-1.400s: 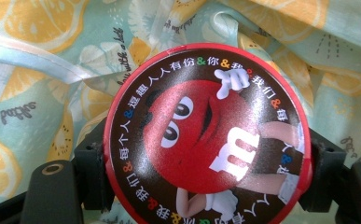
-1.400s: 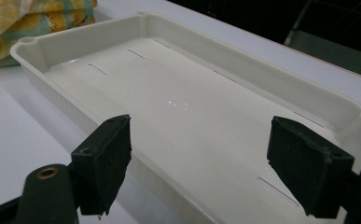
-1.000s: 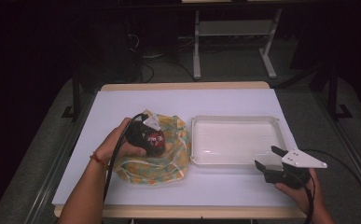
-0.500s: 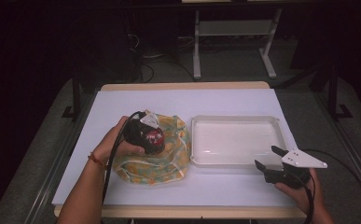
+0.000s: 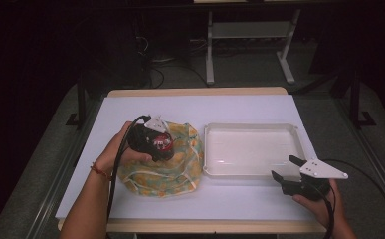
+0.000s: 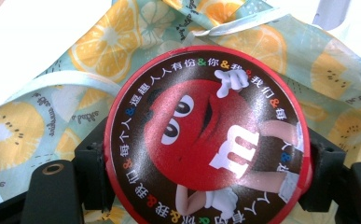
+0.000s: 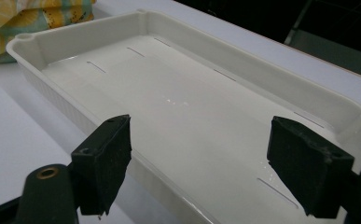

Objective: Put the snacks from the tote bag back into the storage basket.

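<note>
Over the fruit-print cloth bag, left of table centre, your left gripper sits clamped on a round red tin; in the left gripper view both black jaws press the tin's rim from either side, lid face toward the camera, red cartoon candy figure printed on it, ring of small characters around the edge. Bag fabric, with orange and kiwi slices on pale green, lies directly behind the tin. A pale drawstring of the bag runs across the cloth at left.

Compared with half a second ago: your left hand and the tin show almost no displacement over the bag; compared with one second ago, a slight shift up and toward the far edge. Bag outline unchanged.

Your right gripper rests at the near right corner of the white tray, jaws spread wide with nothing between them; position same as in both earlier frames. Right gripper view: the tray's near rim passes between the jaws, and a corner of the bag shows beyond the tray.

Tray sits just right of the bag on the white table.
</note>
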